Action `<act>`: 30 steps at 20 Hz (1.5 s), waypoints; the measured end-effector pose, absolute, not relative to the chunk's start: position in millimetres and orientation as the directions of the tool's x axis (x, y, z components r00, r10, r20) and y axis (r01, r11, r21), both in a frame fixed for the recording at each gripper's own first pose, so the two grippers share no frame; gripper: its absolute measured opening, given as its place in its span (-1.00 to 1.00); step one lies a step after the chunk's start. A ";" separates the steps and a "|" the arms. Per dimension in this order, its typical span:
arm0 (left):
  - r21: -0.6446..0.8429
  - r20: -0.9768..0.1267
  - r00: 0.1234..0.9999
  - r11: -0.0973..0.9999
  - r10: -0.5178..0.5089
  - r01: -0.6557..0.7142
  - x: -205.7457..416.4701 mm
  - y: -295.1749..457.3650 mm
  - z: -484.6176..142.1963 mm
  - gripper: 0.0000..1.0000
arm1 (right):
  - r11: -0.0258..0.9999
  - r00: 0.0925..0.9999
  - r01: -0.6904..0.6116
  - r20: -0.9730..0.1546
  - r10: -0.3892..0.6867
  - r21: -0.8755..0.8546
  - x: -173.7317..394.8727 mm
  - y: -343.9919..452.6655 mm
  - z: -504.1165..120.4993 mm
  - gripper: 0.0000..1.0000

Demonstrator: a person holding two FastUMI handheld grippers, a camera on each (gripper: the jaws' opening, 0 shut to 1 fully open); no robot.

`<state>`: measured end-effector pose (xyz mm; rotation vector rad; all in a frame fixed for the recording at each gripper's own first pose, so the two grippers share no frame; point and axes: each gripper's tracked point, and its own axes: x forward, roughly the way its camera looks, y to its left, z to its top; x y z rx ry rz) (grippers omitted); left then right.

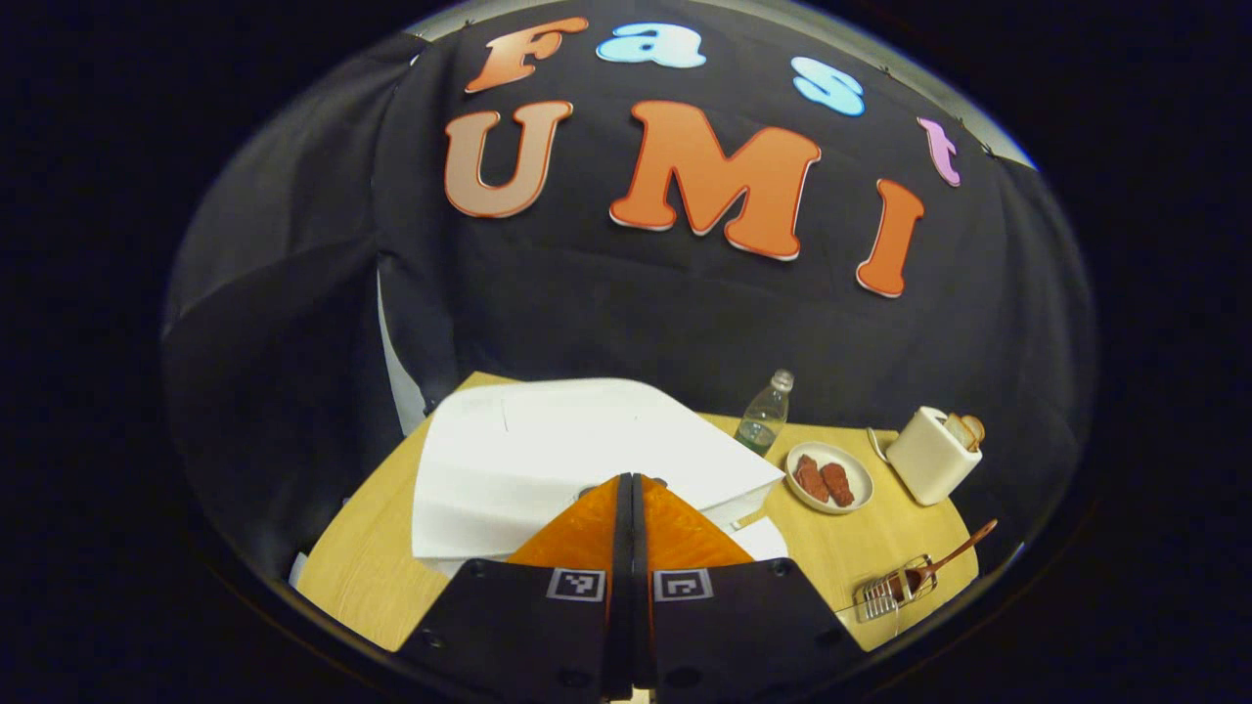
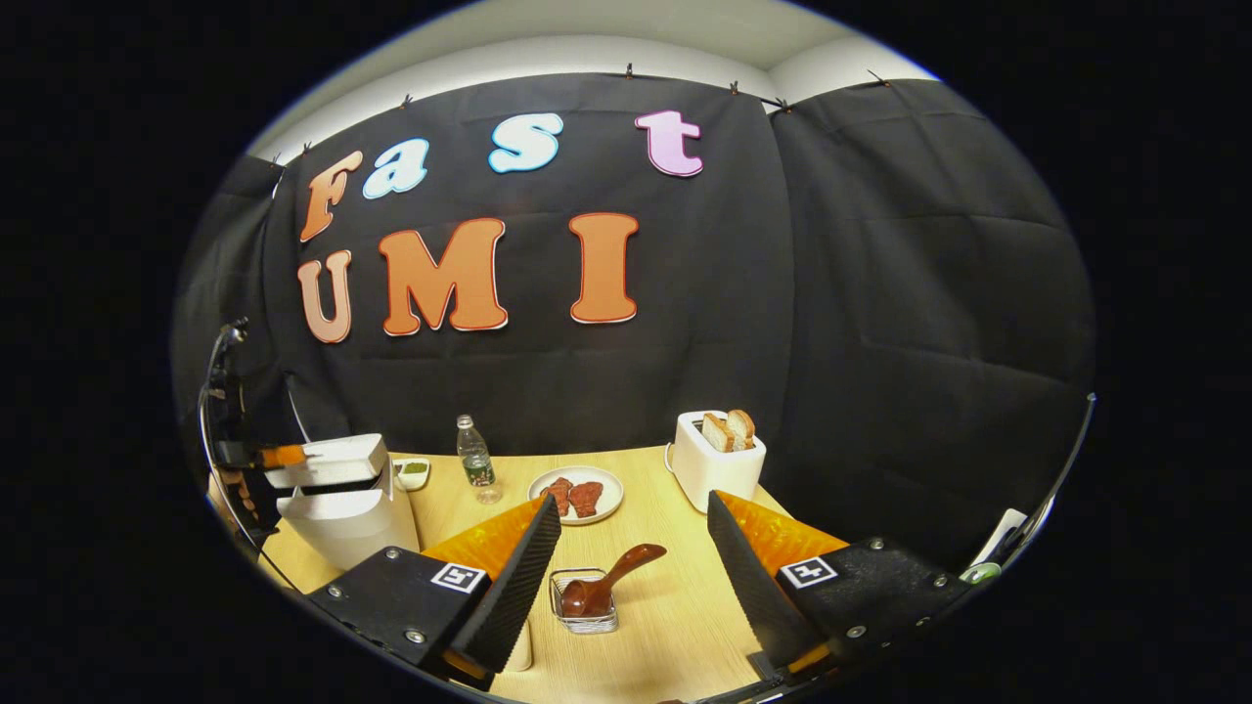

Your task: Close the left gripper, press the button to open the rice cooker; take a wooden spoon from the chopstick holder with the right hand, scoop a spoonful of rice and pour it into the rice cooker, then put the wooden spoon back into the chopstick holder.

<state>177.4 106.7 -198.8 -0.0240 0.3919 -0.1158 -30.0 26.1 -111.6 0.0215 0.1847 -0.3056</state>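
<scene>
Your left tool (image 1: 631, 489) had its fingers pressed together, empty, tips at the white rice cooker (image 1: 548, 460), while your right tool (image 2: 626, 528) gaped wide, empty, just above the wooden spoon (image 2: 611, 577) lying in the chopstick holder (image 2: 584, 598) on the wooden table (image 2: 675, 626) before the black cloth wall.

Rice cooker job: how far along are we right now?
Done: the left gripper is shut, at the rice cooker, whose lid looks slightly raised. In hand: the right gripper, open and empty, faces the wooden spoon standing in the chopstick holder. Left: take the spoon, scoop, pour, return it.
</scene>
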 end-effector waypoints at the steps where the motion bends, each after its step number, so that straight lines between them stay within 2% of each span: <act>1: -0.048 -0.345 0.932 0.993 -0.114 0.104 177.6 109.3 -176.6 -0.91 | 0.954 0.938 0.300 -0.179 -0.296 -0.003 -30.9 26.6 -110.0 0.88; 7: -0.022 -0.203 0.976 0.997 -0.081 0.078 133.1 134.8 -89.5 -0.91 | 0.956 0.944 0.292 -0.166 -0.286 0.016 -29.6 28.5 -114.5 0.88; 10: 0.023 -0.164 0.985 0.998 -0.057 0.062 109.4 143.4 -67.0 -0.91 | 0.956 0.946 0.292 -0.159 -0.284 0.031 -27.2 26.3 -118.4 0.88; 16: 0.008 -0.111 0.992 0.998 -0.054 0.056 71.2 152.5 -31.8 -0.83 | 0.948 0.944 0.299 -0.177 -0.278 0.108 -20.1 19.8 -141.3 0.87; 17: 0.005 -0.103 0.993 0.998 -0.056 0.057 63.8 154.6 -24.8 -0.87 | 0.945 0.943 0.302 -0.184 -0.278 0.121 -19.4 17.9 -147.3 0.87; 19: -0.006 -0.082 0.996 0.999 -0.046 0.046 55.0 160.0 -15.1 -0.64 | 0.938 0.940 0.306 -0.207 -0.270 0.162 -15.2 16.9 -158.6 0.87; 20: -0.021 -0.072 0.996 0.999 -0.048 0.046 52.3 161.1 -8.9 -0.53 | 0.934 0.939 0.306 -0.219 -0.264 0.186 -13.2 16.6 -164.8 0.97; 21: -0.041 -0.064 0.996 0.998 -0.056 0.053 50.8 159.1 -4.0 -0.43 | 0.928 0.937 0.309 -0.232 -0.260 0.209 -11.7 15.3 -171.1 0.87; 22: -0.051 -0.054 0.997 0.998 -0.051 0.048 45.7 161.5 0.9 -0.26 | 0.921 0.936 0.311 -0.244 -0.254 0.233 -8.7 13.2 -178.1 0.88; 24: -0.050 -0.041 0.999 0.999 -0.019 0.017 45.7 170.2 8.1 -0.06 | 0.908 0.931 0.314 -0.277 -0.238 0.277 -1.8 10.9 -193.8 0.88; 25: -0.049 -0.039 0.999 0.999 -0.002 0.000 43.0 172.1 10.0 -0.06 | 0.905 0.927 0.317 -0.294 -0.232 0.284 1.2 9.2 -202.8 0.89; 26: -0.052 -0.039 0.999 0.999 -0.010 0.008 43.8 169.2 11.2 -0.16 | 0.904 0.924 0.318 -0.309 -0.227 0.287 5.5 7.2 -210.9 0.89; 28: -0.051 -0.043 0.999 0.999 -0.011 0.009 38.9 164.7 11.8 0.41 | 0.904 0.917 0.309 -0.345 -0.201 0.295 14.8 6.3 -226.9 0.89; 29: -0.047 -0.048 0.999 0.999 -0.001 -0.001 36.9 165.2 11.5 0.51 | 0.903 0.912 0.306 -0.364 -0.188 0.301 18.8 5.0 -234.4 0.89; 30: -0.042 -0.047 0.999 0.999 0.007 -0.009 35.0 166.1 13.2 0.51 | 0.899 0.909 0.306 -0.376 -0.179 0.313 22.8 2.6 -241.3 0.90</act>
